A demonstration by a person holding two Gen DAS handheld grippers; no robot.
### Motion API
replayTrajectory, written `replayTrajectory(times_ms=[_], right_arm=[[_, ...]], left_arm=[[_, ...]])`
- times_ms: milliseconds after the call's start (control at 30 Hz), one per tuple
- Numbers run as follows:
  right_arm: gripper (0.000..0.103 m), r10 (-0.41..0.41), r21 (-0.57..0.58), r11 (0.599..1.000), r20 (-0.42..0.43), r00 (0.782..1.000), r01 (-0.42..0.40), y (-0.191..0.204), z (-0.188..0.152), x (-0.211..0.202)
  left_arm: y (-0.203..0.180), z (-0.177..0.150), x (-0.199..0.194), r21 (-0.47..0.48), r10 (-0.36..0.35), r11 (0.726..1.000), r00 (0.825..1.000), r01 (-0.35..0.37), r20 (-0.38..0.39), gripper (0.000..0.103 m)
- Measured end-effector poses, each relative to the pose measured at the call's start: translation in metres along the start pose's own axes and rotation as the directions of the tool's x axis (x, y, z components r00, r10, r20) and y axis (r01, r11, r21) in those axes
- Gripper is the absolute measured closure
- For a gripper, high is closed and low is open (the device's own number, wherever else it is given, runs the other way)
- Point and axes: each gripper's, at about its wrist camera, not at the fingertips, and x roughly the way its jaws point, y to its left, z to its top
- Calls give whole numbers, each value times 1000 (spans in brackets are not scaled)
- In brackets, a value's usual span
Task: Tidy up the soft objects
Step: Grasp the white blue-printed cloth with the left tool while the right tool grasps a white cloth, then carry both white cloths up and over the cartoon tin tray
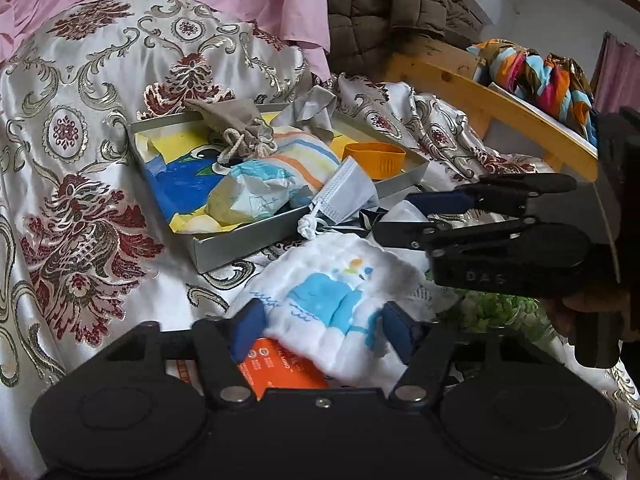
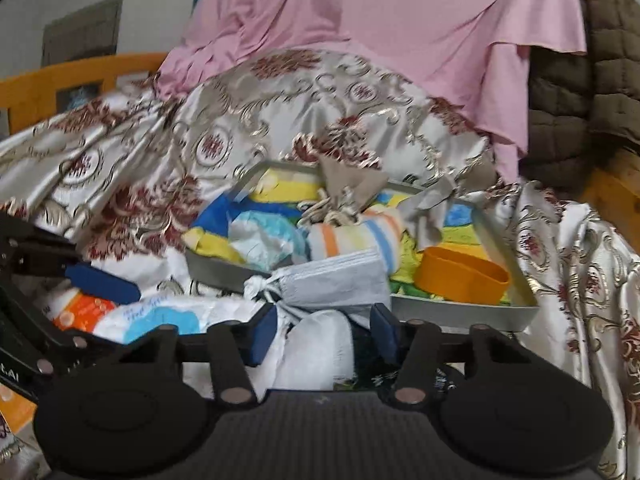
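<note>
A grey tray point(image 1: 224, 244) on the patterned bedspread holds a beige drawstring pouch point(image 1: 228, 124), a striped rolled cloth point(image 1: 304, 156), a crumpled pale packet point(image 1: 248, 192) and an orange cup point(image 1: 374, 159). A face mask point(image 1: 344, 192) hangs over the tray's near edge. My left gripper point(image 1: 324, 330) is open around a white cloth with a blue whale print point(image 1: 332, 292). My right gripper point(image 2: 324, 334) is open over a white cloth point(image 2: 316, 352) just below the mask point(image 2: 332, 280), in front of the tray point(image 2: 464, 312). It shows in the left wrist view point(image 1: 412, 216) too.
An orange packet point(image 1: 280, 372) lies under the whale cloth. A green item point(image 1: 496, 308) sits at right. A wooden bed rail point(image 1: 520, 116) with a colourful cloth point(image 1: 540, 76) runs behind. Pink fabric point(image 2: 380, 32) and a brown quilted coat point(image 2: 580, 100) lie at the back.
</note>
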Motion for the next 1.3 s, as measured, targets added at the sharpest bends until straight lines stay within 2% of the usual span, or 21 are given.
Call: replayTrajectory(times_ms=[67,167,267,333,433,567,800,1067,1200,1300], right_arm=[[63,4,-9,1000,-14,1000,-4,3,-1,2],[74,1,-14,1000,-20,1000,-1,5,-3,3],[86,2,-4,1000,-17,1000,-2,4,-3,1],[93,-4,1,1000,-11,1000,4,5,-4,-1],[98,-15,2,1000,-1,1000,15,6,-5,-6],[99,-33,46,998,37,999,31,6,-8,-20],[99,-56,132,990,111,992,41,0,-8,-61],[99,-70,135,990,151,986,50,-1,-9,-109],[99,-67,141,989,177,982,42,-2,-9,-130],[99,-70,142,989,195,978,42,-6,-7,-146]], left_arm=[[-1,0,0,5,4,1000,1000,-4,0,45],[-2,0,0,12,13,1000,1000,-13,-1,55],[-6,0,0,32,35,999,999,-34,-4,70],[-6,0,0,35,54,998,999,-53,-8,85],[2,2,-2,-33,46,998,999,-46,-16,91],[9,6,-7,-116,24,993,1000,-25,-16,94],[-8,17,-38,-111,27,993,999,-25,16,95],[-29,25,-80,-119,14,993,995,-2,99,95],[-33,29,-95,-153,-14,988,993,31,117,95],[-40,34,-108,-149,-7,988,992,26,125,95]])
